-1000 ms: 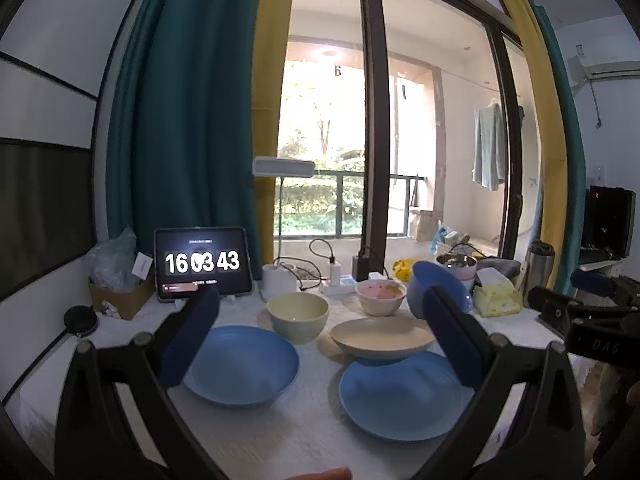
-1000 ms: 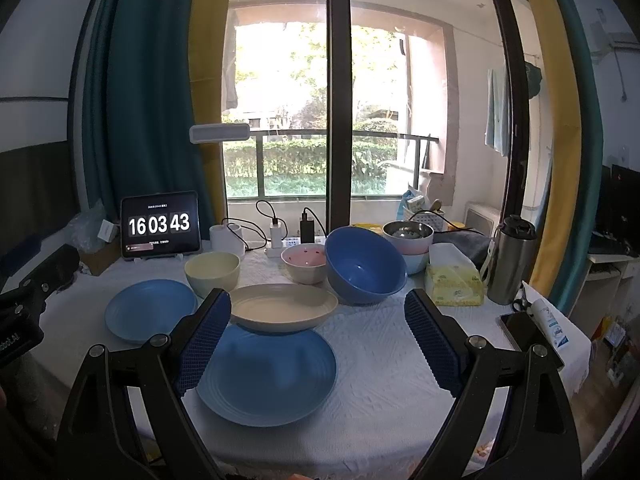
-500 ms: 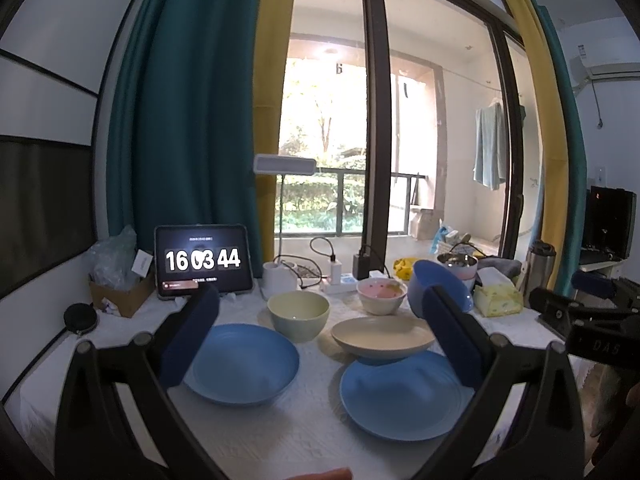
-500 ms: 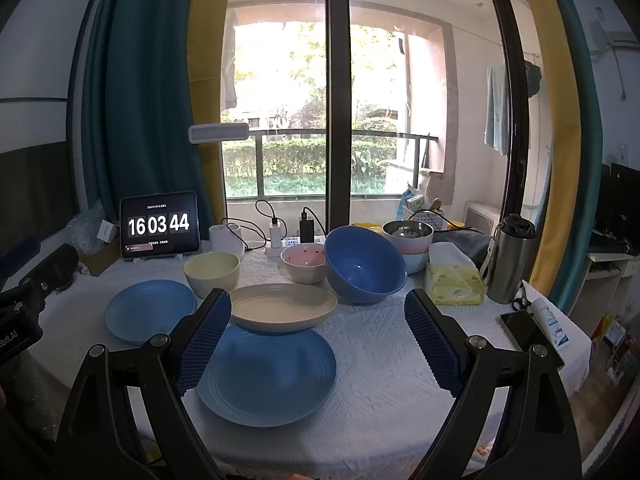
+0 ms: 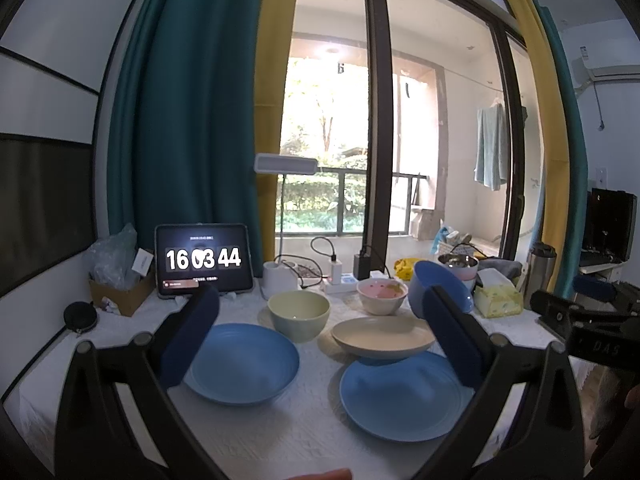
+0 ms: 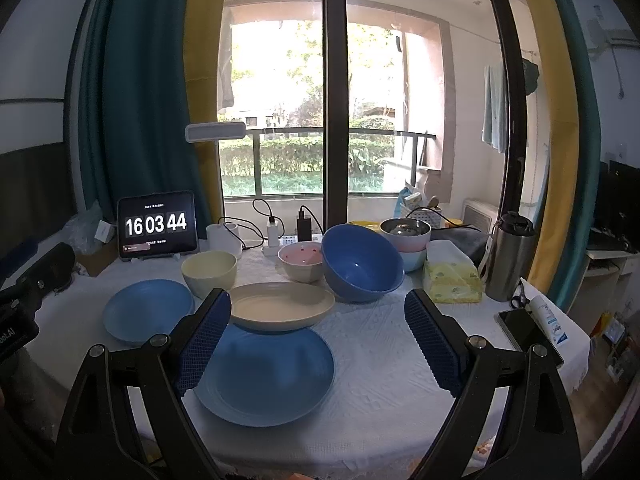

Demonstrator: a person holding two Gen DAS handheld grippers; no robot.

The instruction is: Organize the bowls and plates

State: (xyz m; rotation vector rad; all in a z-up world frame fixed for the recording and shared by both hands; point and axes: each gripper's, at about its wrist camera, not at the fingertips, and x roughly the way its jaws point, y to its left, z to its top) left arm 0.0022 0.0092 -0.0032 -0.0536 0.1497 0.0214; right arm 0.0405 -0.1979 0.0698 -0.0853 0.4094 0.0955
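Both hand-held grippers (image 5: 320, 332) (image 6: 318, 344) agape, empty.

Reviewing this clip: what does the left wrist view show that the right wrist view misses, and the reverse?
Only the left wrist view shows the round black pouch and the wall air conditioner. Only the right wrist view shows the dark smartphone, white tube and scissors. Both show the open left gripper, the open right gripper, the cream oval plate and the clock tablet.
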